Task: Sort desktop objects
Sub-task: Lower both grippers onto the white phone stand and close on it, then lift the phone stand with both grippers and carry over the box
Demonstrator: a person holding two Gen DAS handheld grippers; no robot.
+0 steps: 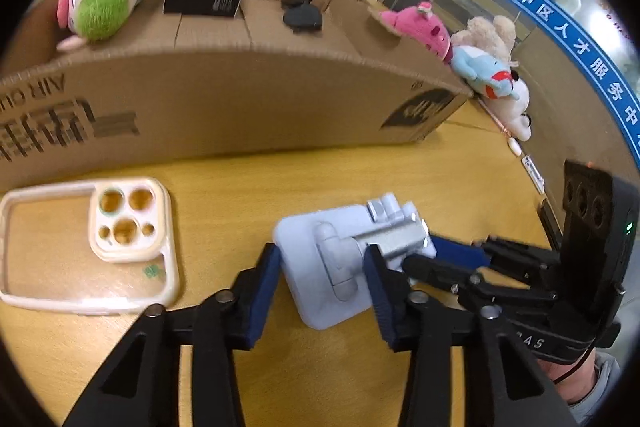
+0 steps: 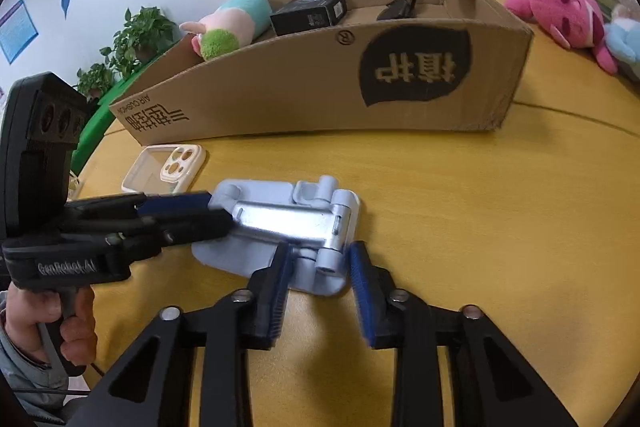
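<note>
— Where is our phone stand (image 1: 332, 267)?
— Flat on the table (image 2: 480, 227). Our left gripper (image 1: 322, 287) and right gripper (image 2: 320, 283) straddle it, jaws spread, apparently not yet clamping.

On the yellow wooden table (image 2: 480, 227), the right gripper (image 2: 320, 279) straddles with spread fingers the hinge end of a pale blue folding phone stand with a silver metal arm (image 2: 280, 223), while the left gripper (image 2: 218, 213) reaches its far end before the long brown cardboard box (image 2: 320, 95).
</note>
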